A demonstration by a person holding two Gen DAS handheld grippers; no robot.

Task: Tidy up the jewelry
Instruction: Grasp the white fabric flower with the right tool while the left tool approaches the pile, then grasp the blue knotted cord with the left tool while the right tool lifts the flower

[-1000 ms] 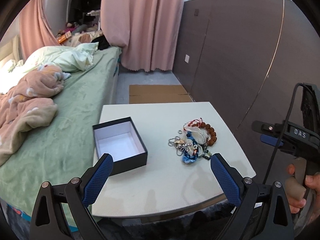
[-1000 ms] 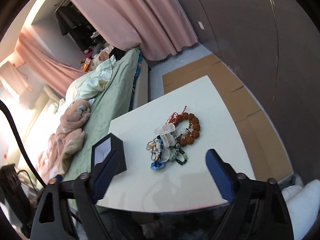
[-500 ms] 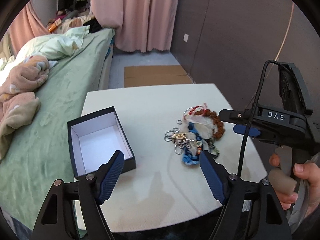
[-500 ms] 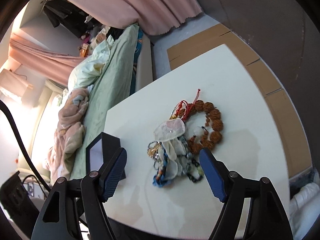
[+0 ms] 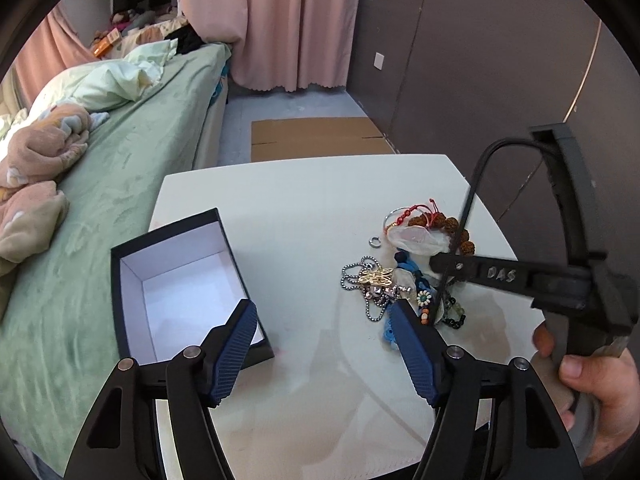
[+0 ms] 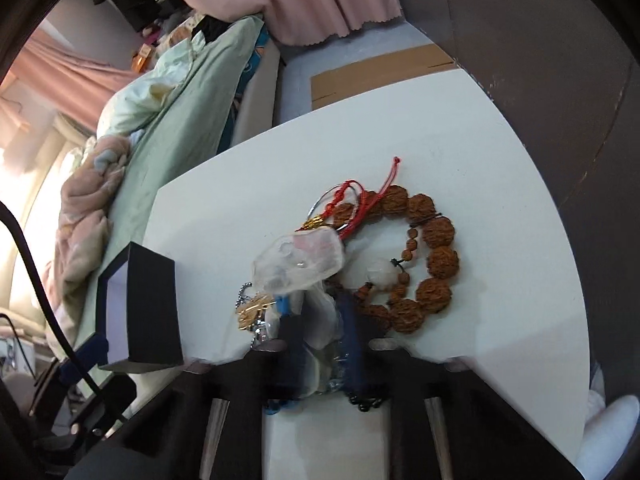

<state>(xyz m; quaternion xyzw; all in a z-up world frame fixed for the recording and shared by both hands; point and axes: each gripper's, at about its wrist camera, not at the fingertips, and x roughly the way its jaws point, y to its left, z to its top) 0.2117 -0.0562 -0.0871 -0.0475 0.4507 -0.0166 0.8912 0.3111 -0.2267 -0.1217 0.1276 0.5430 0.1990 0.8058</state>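
Note:
A heap of jewelry [image 5: 404,276] lies on the white table [image 5: 304,208]: a brown bead bracelet [image 6: 432,256], red cord, silver chain, clear pouches [image 6: 298,260] and a blue braid. An open dark box [image 5: 180,288] with a white inside stands to its left. My left gripper [image 5: 324,344] is open and empty, low over the table's front between box and heap. My right gripper [image 6: 320,344] is down in the heap with its blue fingers close together around a clear pouch and the blue braid; whether they grip is hidden.
A green bed [image 5: 120,152] with bedding runs along the table's left side. A dark wall panel [image 5: 500,80] stands to the right. Flat cardboard [image 5: 316,140] lies on the floor beyond the table. Pink curtains hang at the back.
My right gripper has come down into the jewelry heap and its fingers have narrowed. My left gripper has moved forward toward the table and narrowed a little.

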